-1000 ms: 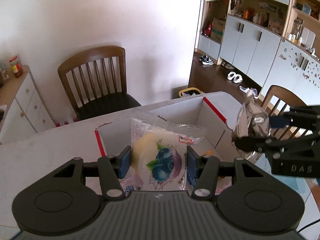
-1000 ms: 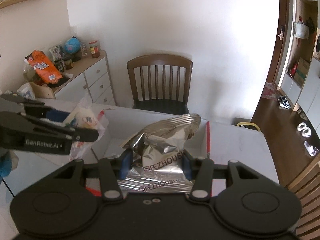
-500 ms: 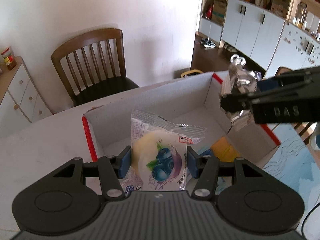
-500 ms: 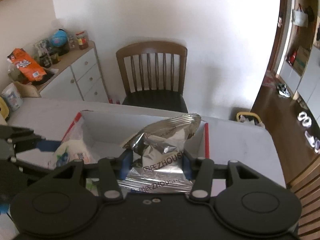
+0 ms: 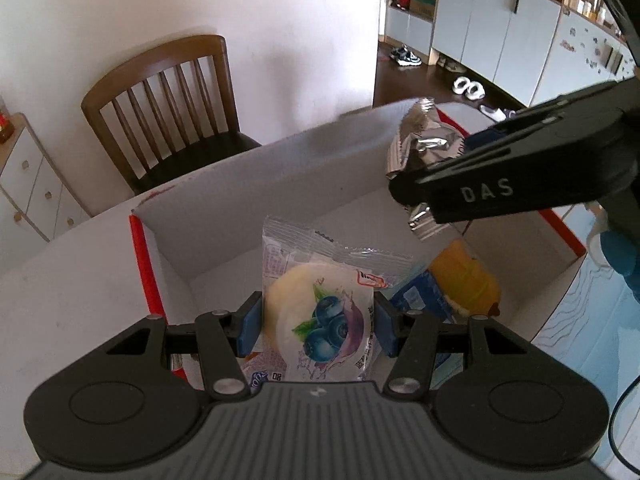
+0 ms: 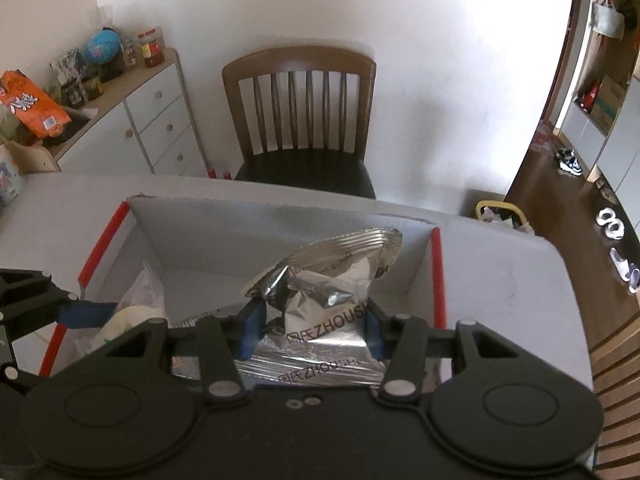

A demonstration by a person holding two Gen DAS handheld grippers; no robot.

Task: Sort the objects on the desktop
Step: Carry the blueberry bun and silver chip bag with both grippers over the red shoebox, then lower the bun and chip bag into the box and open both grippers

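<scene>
So both tools are loaded and hanging over the open cardboard box (image 5: 224,216), the one with red-taped edges sitting on the white tabletop (image 5: 68,288). The left tool (image 5: 316,320) has its blue pads clamped on a clear-wrapped blueberry pastry packet (image 5: 320,300), held upright right above the box's near-left part. The right tool (image 6: 310,324) is clamped on a crinkly silver foil snack bag (image 6: 328,280), and from the left camera you can see that bag (image 5: 424,148) hovering over the right side of the box, clearly above the rim and not touching anything inside.

Down in the box there's already a yellow-orange packet (image 5: 468,280) and a blue-and-white packet (image 5: 420,300) lying next to each other on the bottom. Something else with blue print peeks out under the left tool, but it's mostly hidden so I can't really tell what it is.

A wooden chair (image 6: 300,120) stands behind the tabletop against the wall.
</scene>
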